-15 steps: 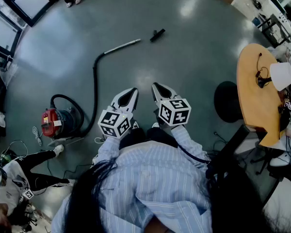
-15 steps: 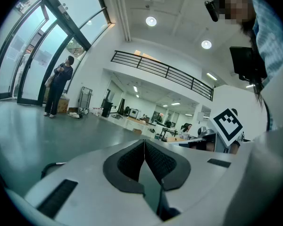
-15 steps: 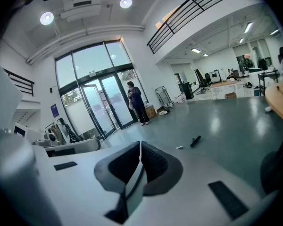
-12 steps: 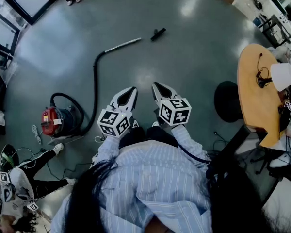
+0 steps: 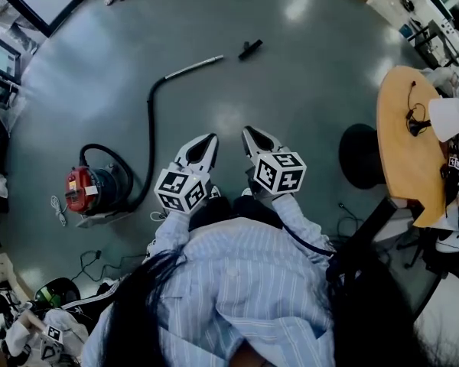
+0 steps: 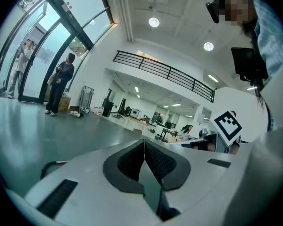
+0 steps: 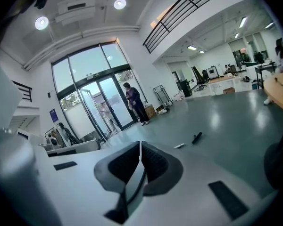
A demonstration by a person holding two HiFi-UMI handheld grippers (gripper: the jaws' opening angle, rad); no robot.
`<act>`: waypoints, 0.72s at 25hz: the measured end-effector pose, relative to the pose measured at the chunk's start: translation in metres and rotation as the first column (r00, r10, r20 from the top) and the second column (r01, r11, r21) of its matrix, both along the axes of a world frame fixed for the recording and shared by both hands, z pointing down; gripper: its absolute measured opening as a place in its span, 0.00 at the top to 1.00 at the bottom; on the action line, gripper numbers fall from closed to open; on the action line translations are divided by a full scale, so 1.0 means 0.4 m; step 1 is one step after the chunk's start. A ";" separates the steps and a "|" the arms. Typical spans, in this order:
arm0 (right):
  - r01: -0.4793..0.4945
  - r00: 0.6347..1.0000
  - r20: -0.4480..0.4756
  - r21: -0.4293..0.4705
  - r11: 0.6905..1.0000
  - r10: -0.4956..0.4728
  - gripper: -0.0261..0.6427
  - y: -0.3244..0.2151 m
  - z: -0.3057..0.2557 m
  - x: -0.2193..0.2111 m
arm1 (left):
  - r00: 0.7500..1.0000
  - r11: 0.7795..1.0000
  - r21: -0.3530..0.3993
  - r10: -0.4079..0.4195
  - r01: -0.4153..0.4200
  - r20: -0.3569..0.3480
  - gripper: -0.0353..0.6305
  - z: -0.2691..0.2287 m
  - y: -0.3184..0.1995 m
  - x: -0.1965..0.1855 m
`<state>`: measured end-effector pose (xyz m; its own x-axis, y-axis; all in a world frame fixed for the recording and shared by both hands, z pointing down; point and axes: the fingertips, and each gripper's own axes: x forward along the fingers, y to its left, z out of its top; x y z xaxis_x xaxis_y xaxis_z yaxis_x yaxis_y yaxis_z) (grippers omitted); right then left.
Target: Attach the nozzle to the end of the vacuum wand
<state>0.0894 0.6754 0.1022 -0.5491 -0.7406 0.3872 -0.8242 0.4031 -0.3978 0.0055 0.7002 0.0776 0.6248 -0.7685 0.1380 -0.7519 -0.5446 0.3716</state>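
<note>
Diagonally laid vacuum wand (image 5: 193,68), free end toward nozzle (image 5: 250,50), apart

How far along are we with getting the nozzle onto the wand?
Done: nothing yet. The nozzle lies on the floor, apart from the free end of the wand. In hand: nothing. The left gripper and right gripper are both shut, empty and well short of both parts. Left: reach them, pick both up and join them.

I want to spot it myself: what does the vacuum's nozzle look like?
Start at the red vacuum, follow its black hose to the silver wand. Just past the wand's tip lies the nozzle: a small black piece, alone on the grey floor.
</note>
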 end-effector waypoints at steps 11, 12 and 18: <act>-0.001 0.999 -0.039 -0.022 1.000 0.001 0.94 -0.042 0.018 -0.038 | 1.000 1.000 -0.007 0.008 -0.008 -0.002 0.94 0.004 -0.051 -0.048; -0.002 0.999 -0.039 -0.023 1.000 0.001 0.94 -0.046 0.020 -0.045 | 1.000 1.000 -0.007 0.010 -0.010 -0.001 0.94 0.006 -0.055 -0.056; -0.012 0.999 -0.035 -0.032 0.999 0.011 0.94 -0.073 0.034 -0.095 | 1.000 1.000 -0.005 0.021 -0.021 -0.002 0.94 0.012 -0.086 -0.111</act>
<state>0.0516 0.6462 0.1157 -0.5262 -0.7335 0.4302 -0.8424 0.3807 -0.3813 -0.0390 0.6658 0.0826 0.6409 -0.7547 0.1402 -0.7396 -0.5584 0.3757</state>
